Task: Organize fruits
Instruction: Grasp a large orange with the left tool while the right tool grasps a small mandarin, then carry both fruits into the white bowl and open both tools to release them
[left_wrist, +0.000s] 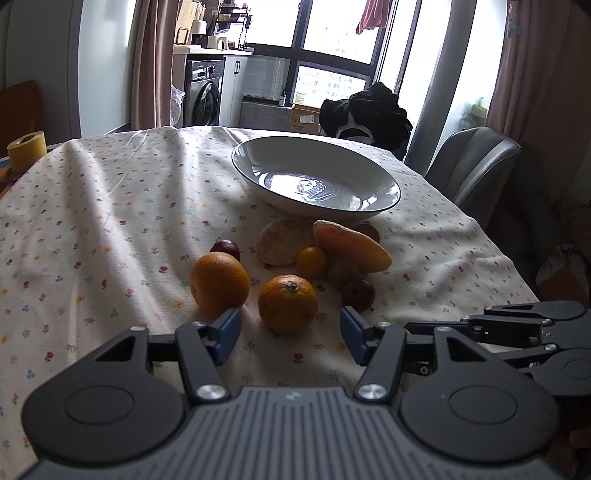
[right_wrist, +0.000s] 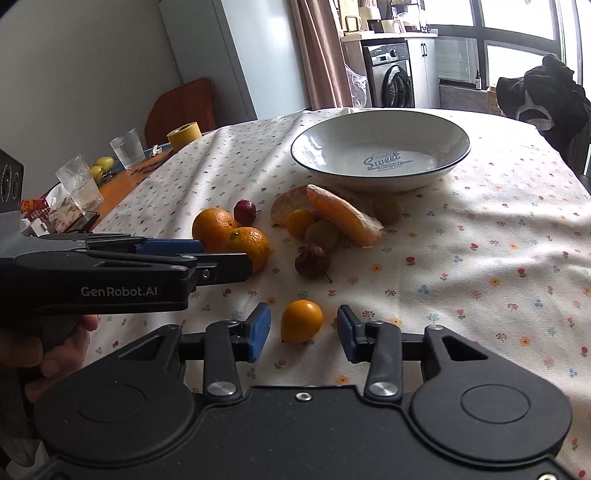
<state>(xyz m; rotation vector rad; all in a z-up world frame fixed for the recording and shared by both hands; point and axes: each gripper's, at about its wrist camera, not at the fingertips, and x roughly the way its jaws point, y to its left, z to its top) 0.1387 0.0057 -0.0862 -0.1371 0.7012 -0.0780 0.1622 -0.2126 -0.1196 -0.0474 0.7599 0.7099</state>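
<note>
Left tongs (left_wrist: 290, 328) are being held apart astride an orange (left_wrist: 287, 304), pads not touching it. Right tongs (right_wrist: 304, 332) are being held apart around a kumquat (right_wrist: 301, 320), gaps showing on both sides. Remaining fruit is being left heaped on the cloth (right_wrist: 480, 258) just before the bowl (right_wrist: 380, 147).

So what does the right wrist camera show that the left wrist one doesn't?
Only the right wrist view shows the small orange fruit between the right gripper pads, untouched, and two glasses at the left. Only the left wrist view shows the grey chair. Both show the empty bowl, the fruit pile, the yellow tape roll and the left gripper around an orange.
</note>
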